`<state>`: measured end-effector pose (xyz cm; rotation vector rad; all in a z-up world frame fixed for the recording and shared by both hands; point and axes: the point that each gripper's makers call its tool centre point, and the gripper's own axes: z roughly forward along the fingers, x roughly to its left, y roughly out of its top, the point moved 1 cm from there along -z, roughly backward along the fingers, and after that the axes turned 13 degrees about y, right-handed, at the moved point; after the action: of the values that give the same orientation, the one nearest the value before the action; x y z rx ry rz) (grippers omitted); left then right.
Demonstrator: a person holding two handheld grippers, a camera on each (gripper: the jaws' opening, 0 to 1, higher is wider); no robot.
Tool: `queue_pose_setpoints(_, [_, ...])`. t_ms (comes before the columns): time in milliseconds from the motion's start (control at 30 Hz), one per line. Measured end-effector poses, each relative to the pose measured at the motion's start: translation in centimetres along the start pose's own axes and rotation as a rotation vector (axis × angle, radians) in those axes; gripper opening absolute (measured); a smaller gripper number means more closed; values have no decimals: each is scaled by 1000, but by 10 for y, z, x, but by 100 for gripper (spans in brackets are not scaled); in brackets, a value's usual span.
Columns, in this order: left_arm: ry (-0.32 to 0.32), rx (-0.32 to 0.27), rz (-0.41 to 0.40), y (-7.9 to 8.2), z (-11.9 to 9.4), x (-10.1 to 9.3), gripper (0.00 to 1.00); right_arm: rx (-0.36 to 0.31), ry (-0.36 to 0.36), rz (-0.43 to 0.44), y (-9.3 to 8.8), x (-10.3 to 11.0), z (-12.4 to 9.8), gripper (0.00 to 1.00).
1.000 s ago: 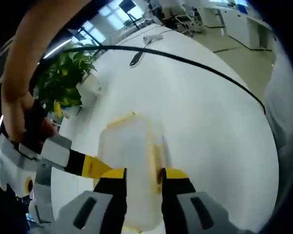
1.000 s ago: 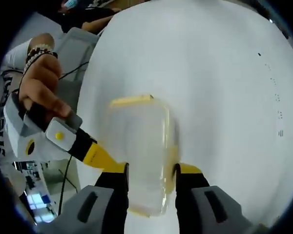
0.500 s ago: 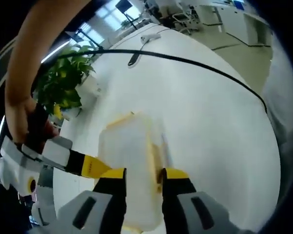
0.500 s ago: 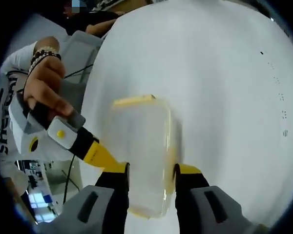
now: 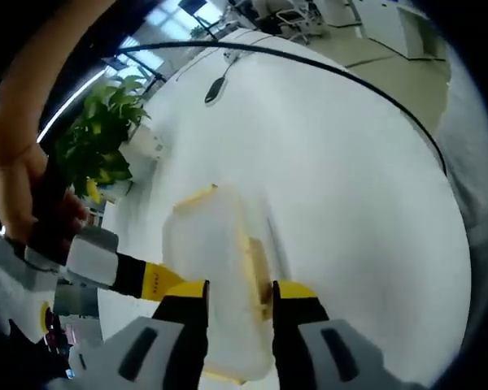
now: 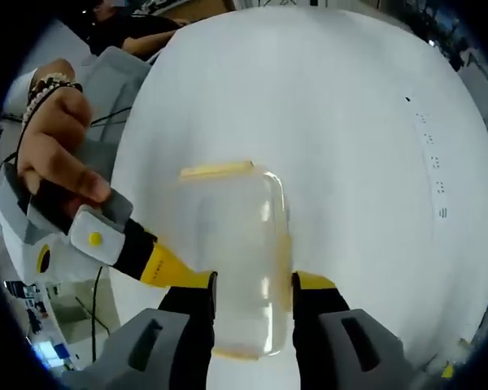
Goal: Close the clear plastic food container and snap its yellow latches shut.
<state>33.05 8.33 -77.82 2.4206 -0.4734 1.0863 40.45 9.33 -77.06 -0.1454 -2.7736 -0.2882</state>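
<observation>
Container (image 5: 215, 276): clear plastic food box, lid on, set on a white round table (image 5: 350, 187); seen in the right gripper view (image 6: 236, 252) lying lengthwise away from the camera. A yellow latch (image 6: 217, 170) is seen at its far short end, another yellow latch (image 5: 256, 264) along its long side, and a yellow strip at the near end (image 6: 232, 353).

Left gripper (image 5: 238, 296): black jaws with yellow tips are placed either side of the near part of the container and pressed against its walls, clamped on it. The same gripper is seen in the right gripper view (image 6: 175, 275), held by a hand (image 6: 53, 158) wearing a bead bracelet.

Right gripper (image 6: 252, 286): jaws are closed against the two long sides of the container. It is seen in the left gripper view (image 5: 159, 280), entering from the left, held by a hand (image 5: 20, 183).

Other items: a potted plant (image 5: 98, 142) at the table edge; a black cable (image 5: 309, 69) laid across the far part of the table; a small dark object (image 5: 214, 88) beside it
</observation>
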Motion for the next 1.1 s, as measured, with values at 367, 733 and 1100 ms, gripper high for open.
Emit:
queue_pose_setpoints(367, [22,-21,-124,1,-11,4,43,-310,-320,9,-15,4,-42,66])
queue_pose_setpoints(733, [249,-157,-866,-19,-36,56,66,-639,-422,50,-47,34,-54,64])
queue_pose_setpoints(1100, [291,-90,-1188,-72,-30,32,86,-724,-402,124,-79,40,0,70])
